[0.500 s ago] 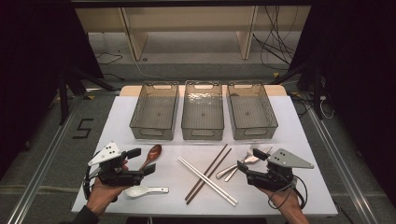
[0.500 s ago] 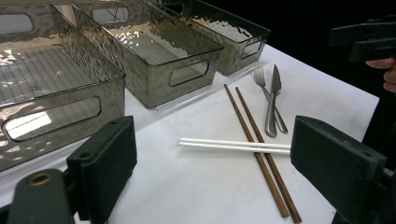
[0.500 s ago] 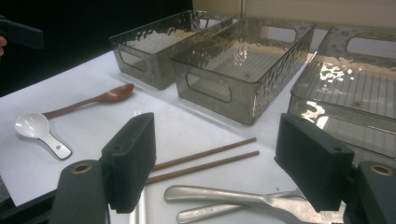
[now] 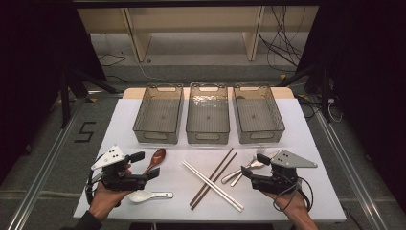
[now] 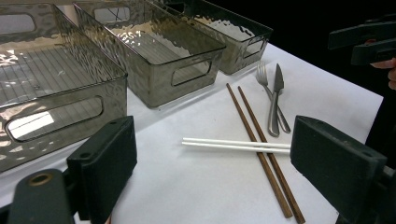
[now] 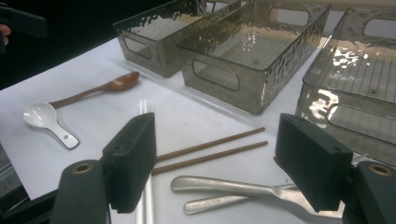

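At the bottom of the high view a hand holds each tool low over the white table (image 4: 306, 143): the left gripper (image 4: 143, 165) at lower left, the right gripper (image 4: 245, 171) at lower right, both with jaws wide and nothing between them. A white spoon (image 4: 143, 195) lies just beside the left gripper, and a brown wooden spoon (image 4: 155, 159) slants up from it. In the lower middle, white chopsticks (image 4: 212, 186) cross brown chopsticks (image 4: 214, 178). The metal fork (image 4: 253, 163) near the right gripper is a blur from above; the left gripper view makes it out clearly at centre right, with a knife (image 5: 276, 100) lying against it. The right gripper view gives both spoons at its left, apart from the bins. Farthest, across the upper middle, three clear bins (image 4: 208, 112) stand side by side
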Action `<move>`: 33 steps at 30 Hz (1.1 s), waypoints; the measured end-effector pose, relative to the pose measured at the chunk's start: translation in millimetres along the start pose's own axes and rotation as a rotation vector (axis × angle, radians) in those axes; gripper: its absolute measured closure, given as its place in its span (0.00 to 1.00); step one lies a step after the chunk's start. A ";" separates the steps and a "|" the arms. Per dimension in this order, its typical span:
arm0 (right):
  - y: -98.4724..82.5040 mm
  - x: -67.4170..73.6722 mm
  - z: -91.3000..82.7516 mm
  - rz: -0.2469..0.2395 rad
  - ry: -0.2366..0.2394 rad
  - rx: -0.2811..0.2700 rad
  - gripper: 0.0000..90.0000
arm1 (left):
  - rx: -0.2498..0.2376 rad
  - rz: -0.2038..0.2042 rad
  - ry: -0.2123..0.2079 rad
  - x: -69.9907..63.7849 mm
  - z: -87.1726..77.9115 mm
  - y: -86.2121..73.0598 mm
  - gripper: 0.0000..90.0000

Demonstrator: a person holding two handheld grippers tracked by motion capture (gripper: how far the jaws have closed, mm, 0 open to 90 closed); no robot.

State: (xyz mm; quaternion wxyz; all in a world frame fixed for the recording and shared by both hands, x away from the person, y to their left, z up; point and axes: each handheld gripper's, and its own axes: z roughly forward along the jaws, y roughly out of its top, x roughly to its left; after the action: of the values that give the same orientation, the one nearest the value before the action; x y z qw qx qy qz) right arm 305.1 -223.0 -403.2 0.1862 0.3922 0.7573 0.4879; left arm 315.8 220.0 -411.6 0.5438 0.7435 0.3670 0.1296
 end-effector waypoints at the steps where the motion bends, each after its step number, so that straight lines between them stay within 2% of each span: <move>1: 0.2 -0.2 0.0 -0.001 0.000 0.001 0.33 | 0.001 0.001 0.000 0.1 0.0 0.0 0.16; 18: 0.5 0.0 3.0 -0.009 -0.003 0.029 0.34 | 0.002 -0.001 0.001 0.3 0.7 -0.1 0.16; 28: 3.6 -1.0 6.2 -0.012 0.005 0.075 0.34 | -0.001 0.000 0.007 0.8 0.3 0.4 0.16; 33: 12.5 -1.7 12.5 -0.017 0.013 0.122 0.35 | -0.003 -0.005 0.013 1.5 0.8 0.4 0.16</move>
State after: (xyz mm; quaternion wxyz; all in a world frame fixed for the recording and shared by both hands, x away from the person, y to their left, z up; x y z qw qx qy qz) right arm 319.6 -214.2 -398.0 0.1613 0.3930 0.7902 0.4418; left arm 317.4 220.4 -411.8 0.5429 0.7409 0.3722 0.1335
